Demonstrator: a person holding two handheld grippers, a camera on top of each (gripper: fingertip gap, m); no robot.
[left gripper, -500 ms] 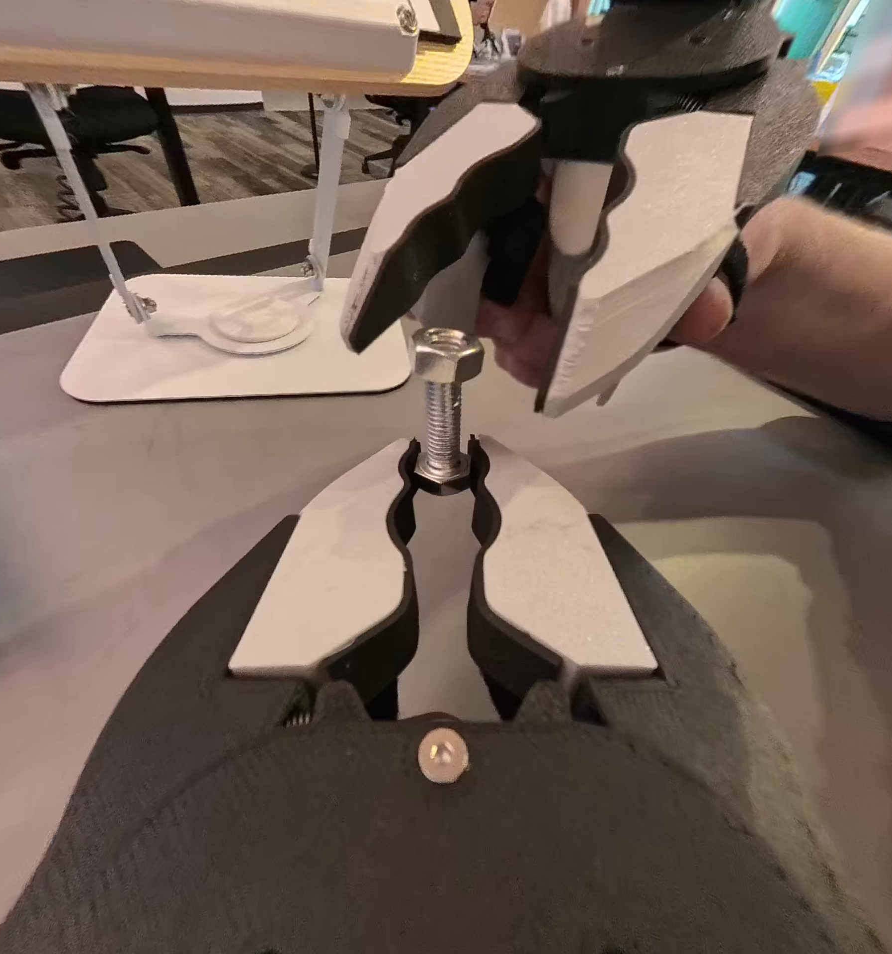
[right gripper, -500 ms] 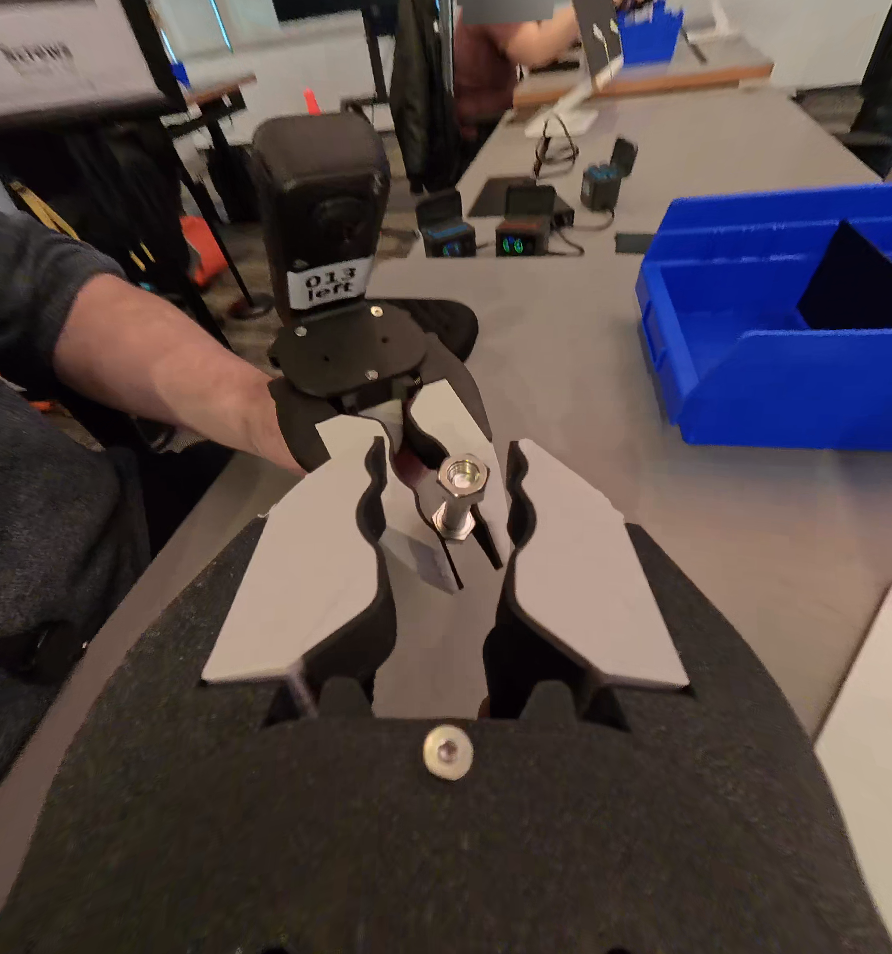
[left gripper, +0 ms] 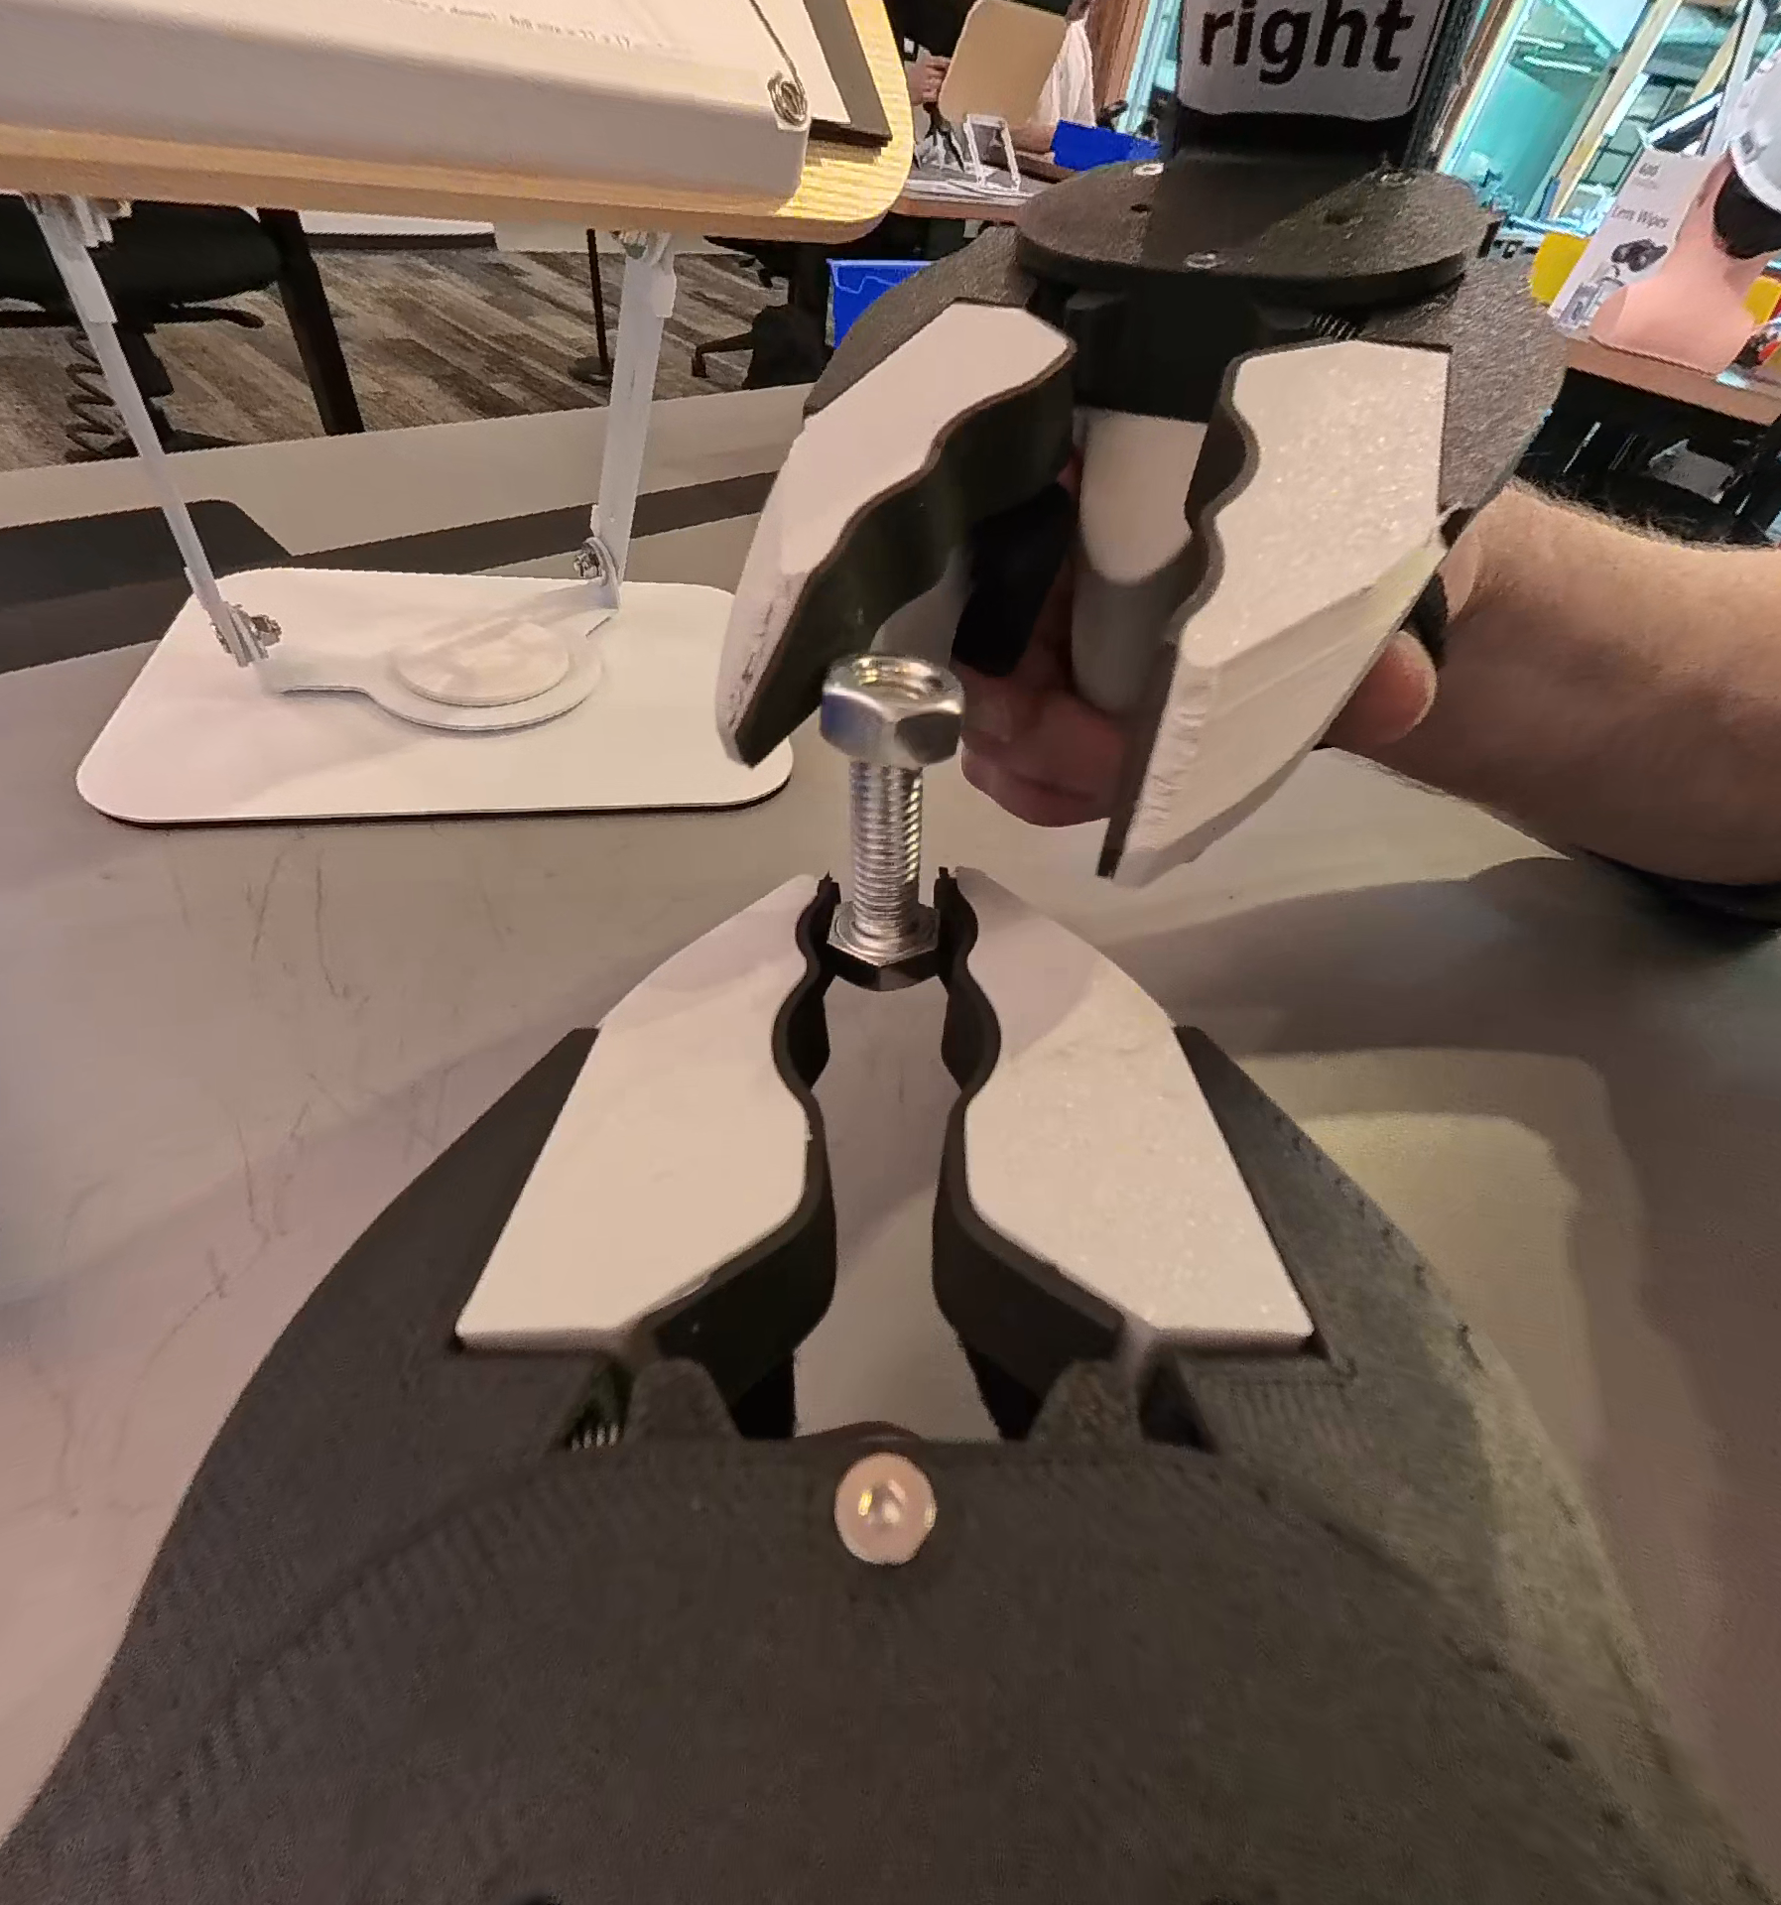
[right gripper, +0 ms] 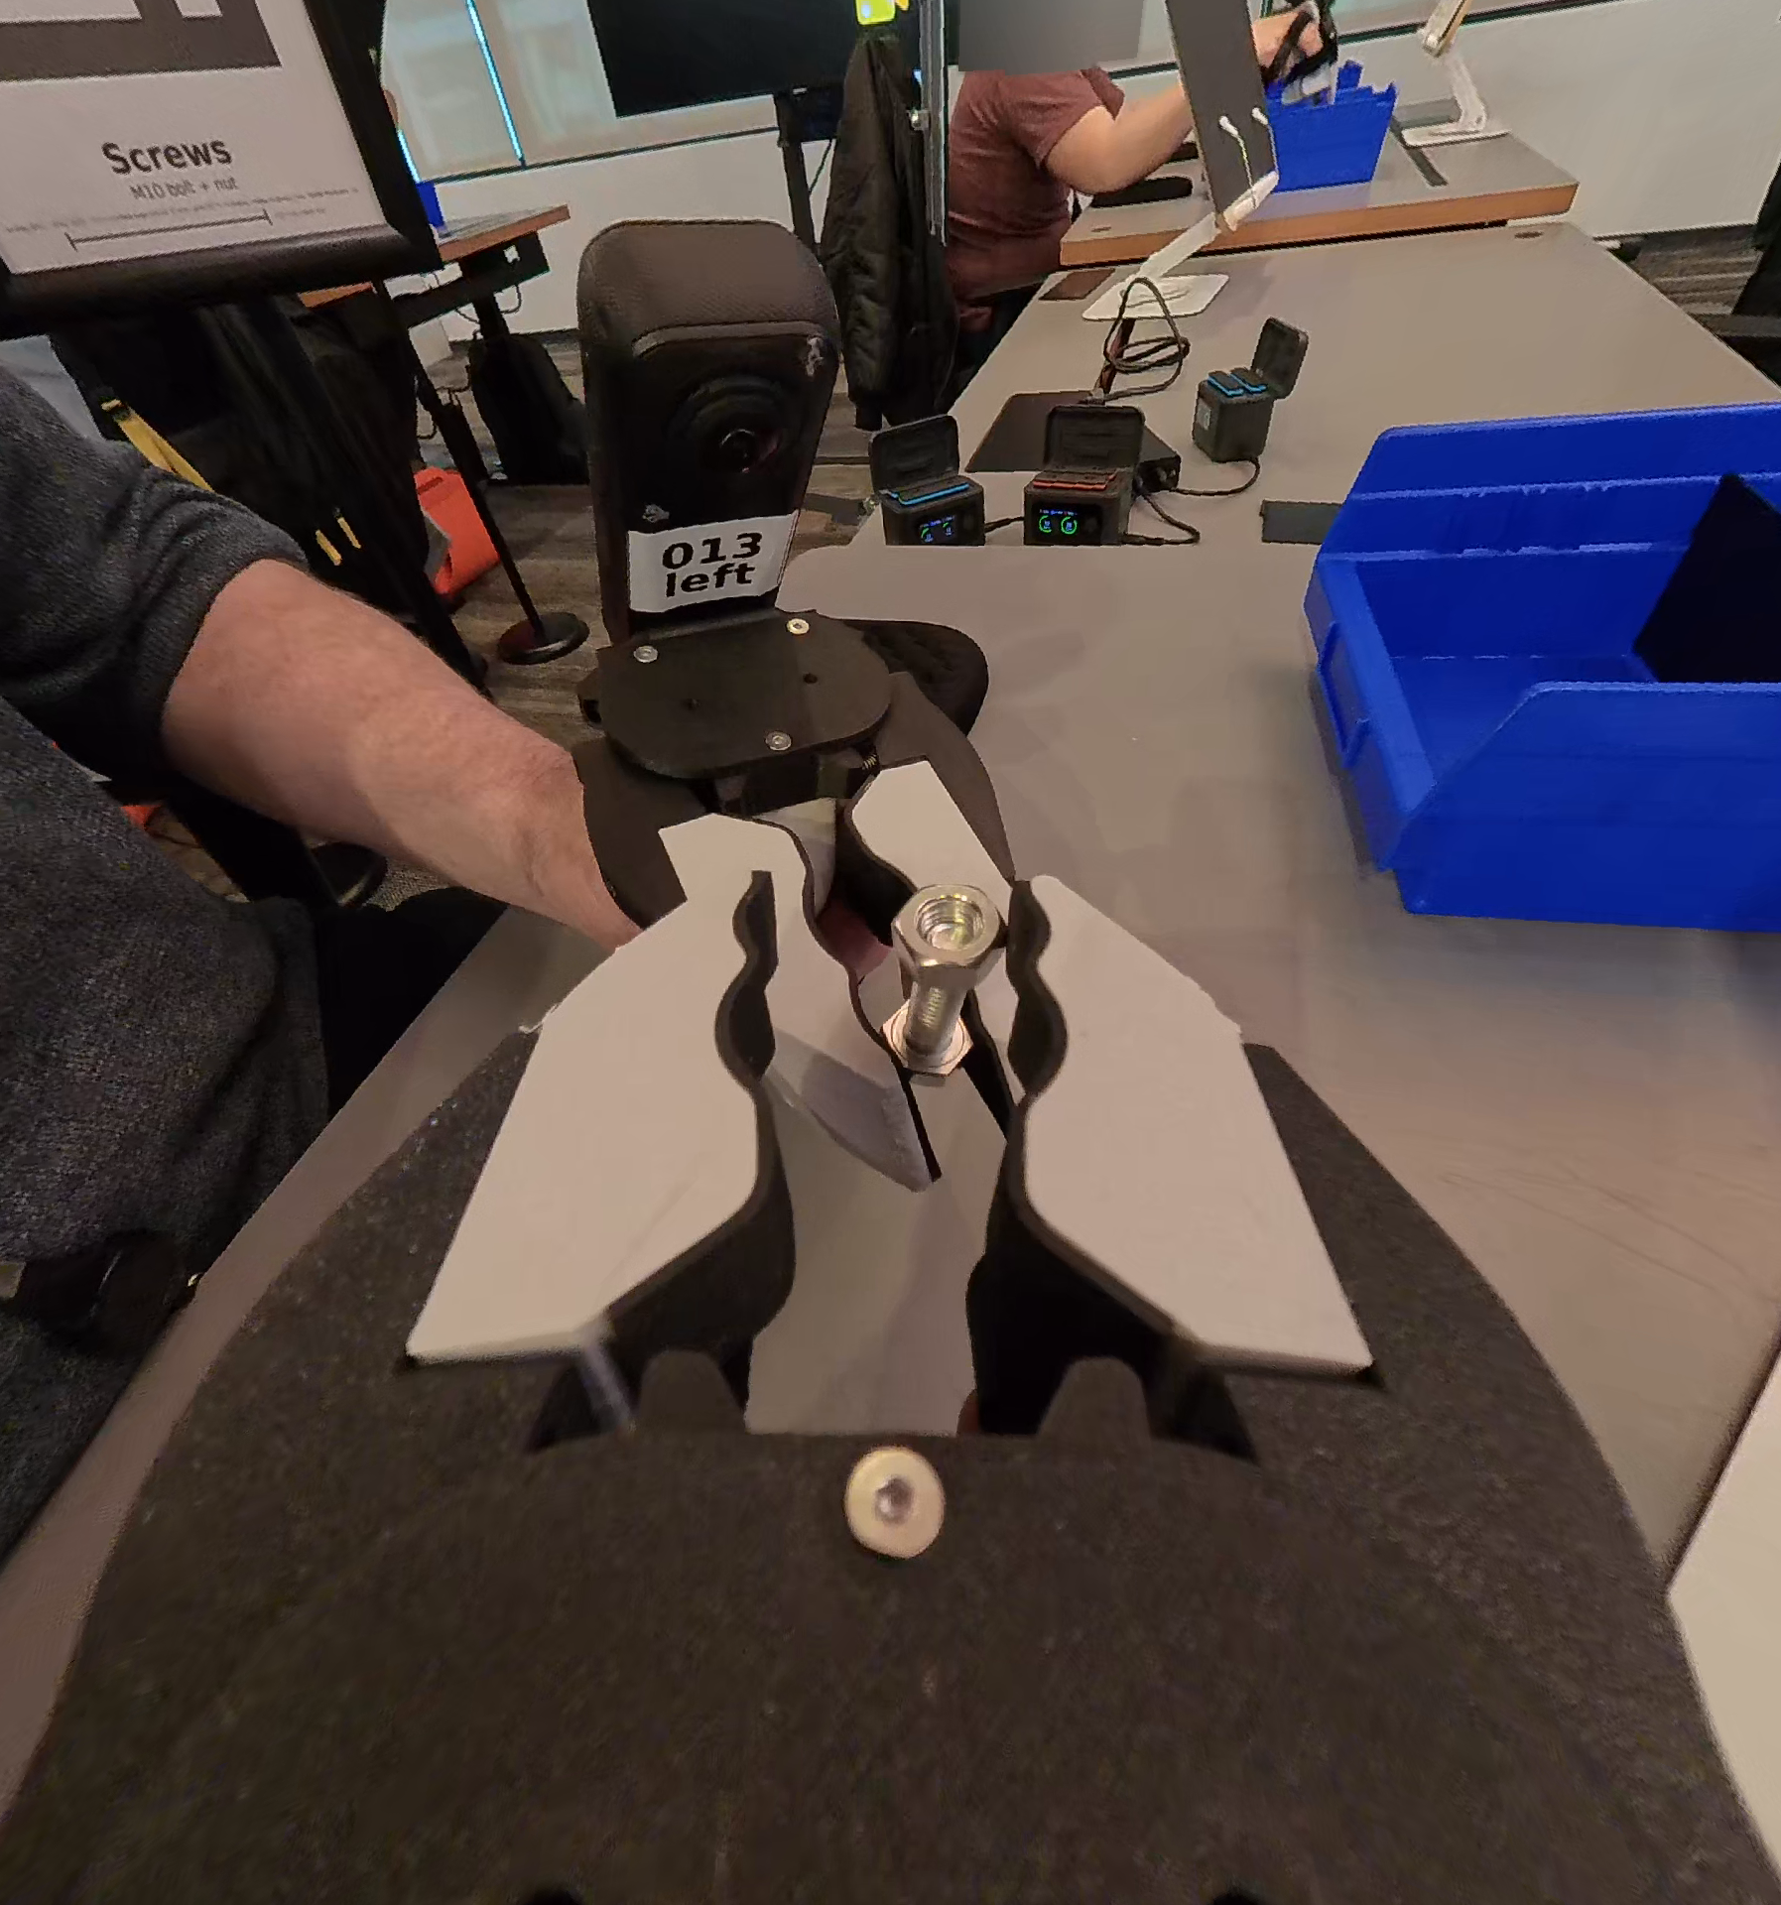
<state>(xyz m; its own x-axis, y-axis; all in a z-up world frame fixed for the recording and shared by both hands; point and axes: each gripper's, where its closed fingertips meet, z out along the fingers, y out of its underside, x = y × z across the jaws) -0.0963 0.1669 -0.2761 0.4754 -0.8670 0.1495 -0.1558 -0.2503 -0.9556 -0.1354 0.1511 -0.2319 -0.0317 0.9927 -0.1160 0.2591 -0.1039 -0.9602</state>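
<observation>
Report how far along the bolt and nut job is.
Done: the nut sits on the bolt's tip. In hand: the left claw clamps the bolt head, shaft upright. Left: the right claw is open around the nut, not gripping; most thread below remains bare.

Left gripper (left gripper: 884, 933): held level, fingers closed on the head of an upright bolt (left gripper: 881, 835). Right gripper (right gripper: 891, 943): above, tilted downward, jaws spread wide around the bolt's upper end, not pressing. A bare forearm (left gripper: 1638, 680) shows behind the right gripper.
</observation>
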